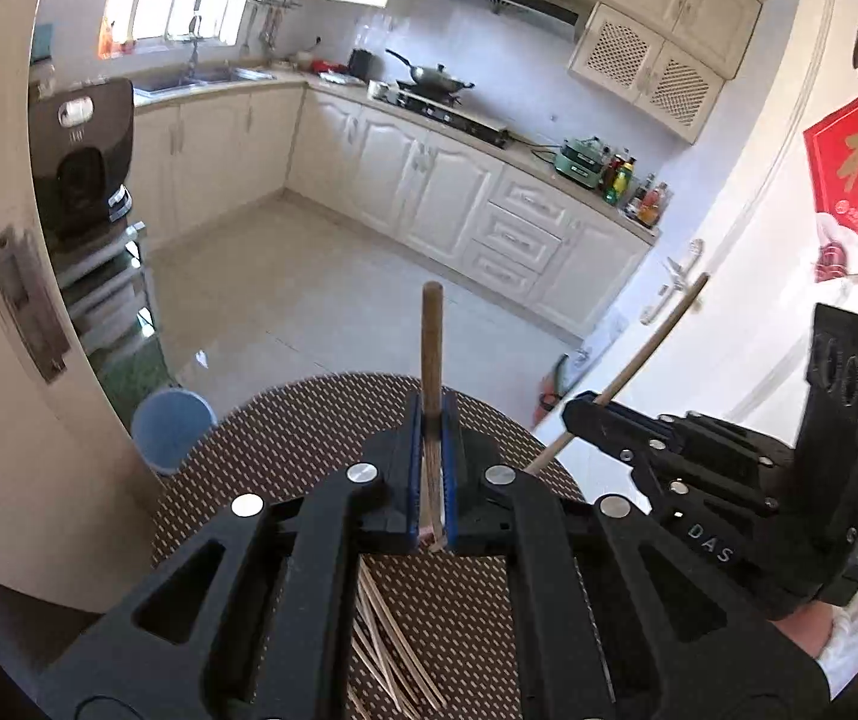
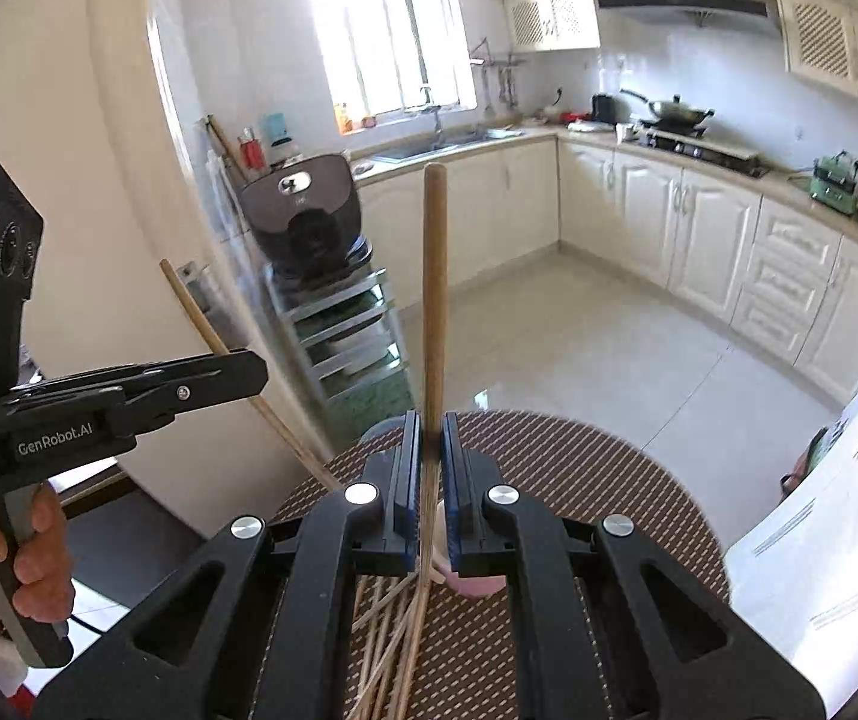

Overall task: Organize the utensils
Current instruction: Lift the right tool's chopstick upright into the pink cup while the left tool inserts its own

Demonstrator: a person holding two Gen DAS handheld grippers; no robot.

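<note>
- A loose pile of chopsticks [image 2: 393, 636] lies on the round woven table mat [image 2: 609, 480], nearest the cameras.
- A pink cup [image 2: 468, 582] stands just beyond the pile.
- The left gripper [image 1: 431, 420] is clamped on one upright wooden chopstick [image 1: 431, 348].
- The right gripper [image 2: 429, 420] pinches another chopstick [image 2: 434, 276], also upright.
- Behind lie the kitchen floor [image 2: 579, 348] and cream cabinets [image 2: 717, 234].

Round woven-mat table [image 2: 609, 480], loose chopsticks [image 2: 390, 618], pink cup [image 2: 471, 585]
</note>
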